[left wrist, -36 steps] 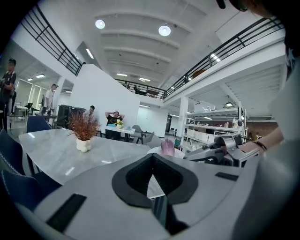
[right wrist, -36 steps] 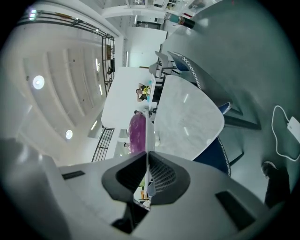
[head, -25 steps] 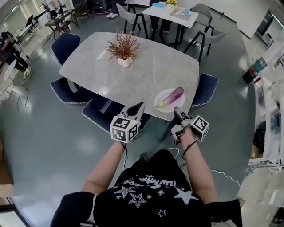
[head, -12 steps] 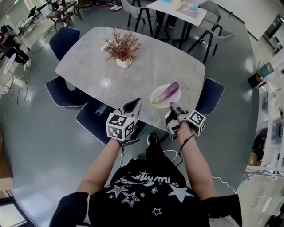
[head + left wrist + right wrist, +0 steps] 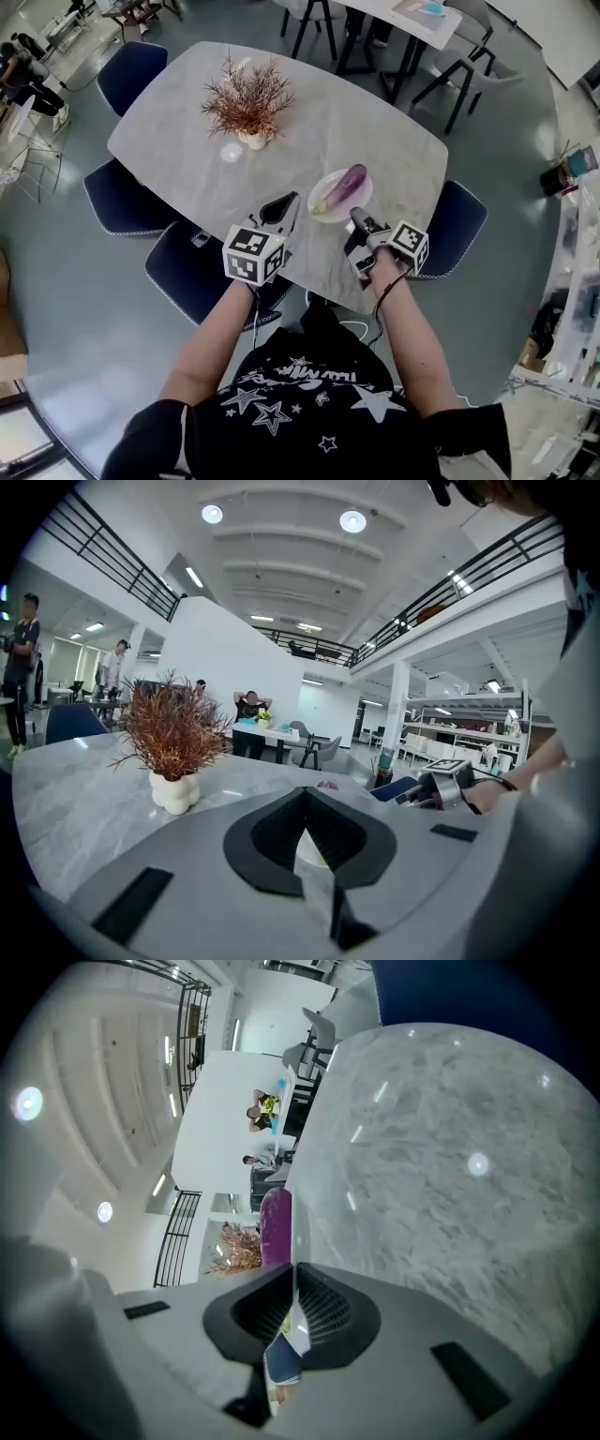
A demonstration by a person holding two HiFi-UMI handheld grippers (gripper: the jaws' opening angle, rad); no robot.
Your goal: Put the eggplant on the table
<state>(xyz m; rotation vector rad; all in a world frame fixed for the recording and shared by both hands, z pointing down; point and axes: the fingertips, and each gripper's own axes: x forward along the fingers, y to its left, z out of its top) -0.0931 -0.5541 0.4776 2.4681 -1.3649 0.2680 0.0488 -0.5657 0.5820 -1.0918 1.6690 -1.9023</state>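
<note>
A purple eggplant (image 5: pixel 343 183) lies on a white plate (image 5: pixel 360 200) near the front right of the grey marble table (image 5: pixel 375 131). My right gripper (image 5: pixel 354 216) hovers just short of the plate, its jaws shut and empty, pointing at the eggplant (image 5: pixel 276 1227). My left gripper (image 5: pixel 284 200) hangs over the table's near side, left of the plate, also shut with nothing in it. In the left gripper view the shut tips (image 5: pixel 305 794) point across the table, and only a small tip of the eggplant (image 5: pixel 327 785) shows past them.
A dried reddish plant in a white pot (image 5: pixel 247 103) stands mid-table, left of the plate. Dark blue chairs (image 5: pixel 192 272) ring the table, one (image 5: pixel 457 225) at the right corner. Another table with chairs (image 5: pixel 403 19) stands beyond. People sit at the far left.
The person has stepped up to the table. Both grippers moved forward from beyond its near edge to above it, the right one closing on the plate. Jaws stayed shut.
</note>
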